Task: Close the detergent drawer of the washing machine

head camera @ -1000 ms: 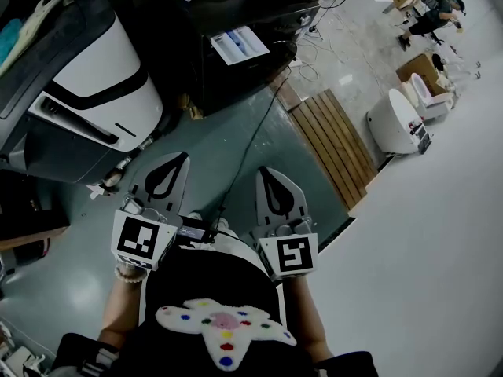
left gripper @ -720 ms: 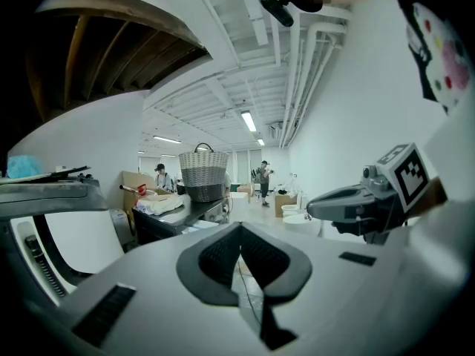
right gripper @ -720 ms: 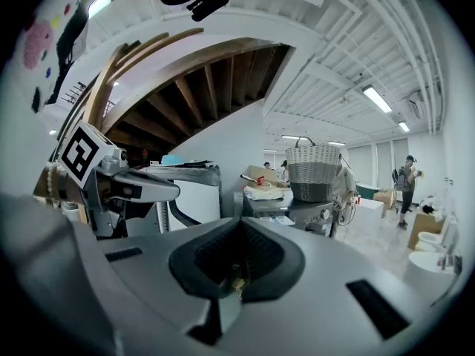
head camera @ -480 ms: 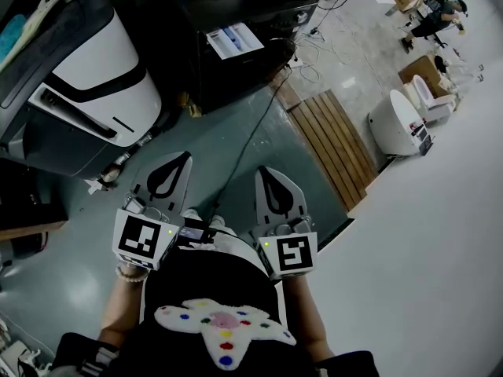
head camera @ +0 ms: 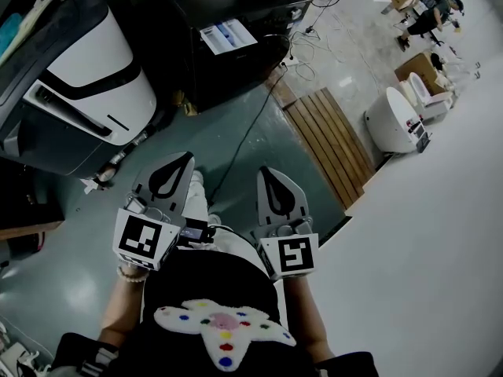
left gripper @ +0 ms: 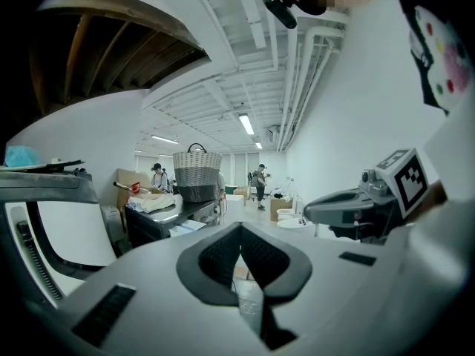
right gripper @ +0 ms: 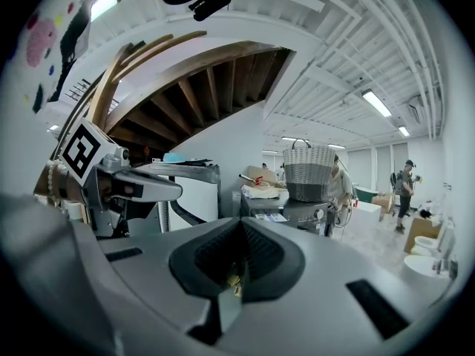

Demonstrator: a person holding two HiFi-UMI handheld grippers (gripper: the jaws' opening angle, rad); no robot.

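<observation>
2 tools point out in front of me, each with its jaws pressed together and empty. My left tool [head camera: 181, 162] and my right tool [head camera: 265, 175] are side by side, apart, above the grey-green floor [head camera: 196, 132]. The dark washing machine [head camera: 236, 69] stands well ahead of them across that floor, with a woven basket [right gripper: 309, 170] on its top. Its detergent drawer [head camera: 228, 35] sticks out of the front, a pale tray with blue in it, and neither tool is near it. On my right, a slatted wooden board [head camera: 330, 140] lies on the floor.
</observation>
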